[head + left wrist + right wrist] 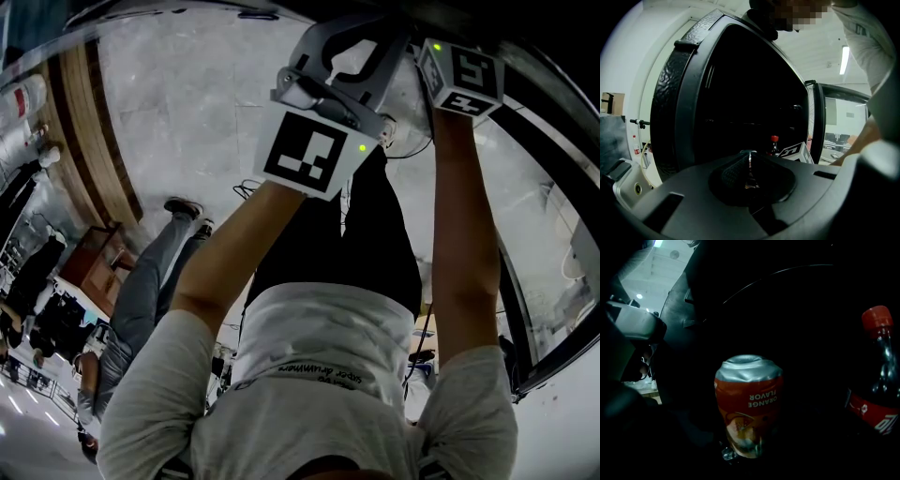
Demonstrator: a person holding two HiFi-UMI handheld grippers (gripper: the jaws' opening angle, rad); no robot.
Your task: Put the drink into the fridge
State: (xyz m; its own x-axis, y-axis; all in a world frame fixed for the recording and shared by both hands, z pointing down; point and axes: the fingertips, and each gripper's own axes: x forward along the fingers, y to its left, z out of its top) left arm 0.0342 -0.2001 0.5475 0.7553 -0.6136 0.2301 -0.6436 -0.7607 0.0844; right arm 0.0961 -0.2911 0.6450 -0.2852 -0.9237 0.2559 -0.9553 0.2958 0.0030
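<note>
An orange-flavour can (749,404), upside down and dented at its silver end, sits centred between the jaws of my right gripper (749,432). The fingers themselves are lost in the dark of the fridge interior (740,93). A red-capped cola bottle (876,380) stands to the can's right, and the same cola bottle (774,145) shows deep in the fridge in the left gripper view. My left gripper (749,165) is shut with nothing in it, in front of the open fridge. In the head view, both arms reach up to the grippers' marker cubes (314,150).
The fridge's thick black door frame (684,108) curves around the opening, with a white wall (642,70) to its left. The right gripper's marker cube (794,152) shows beside the bottle. Behind me, a person in grey trousers (150,281) stands on the floor.
</note>
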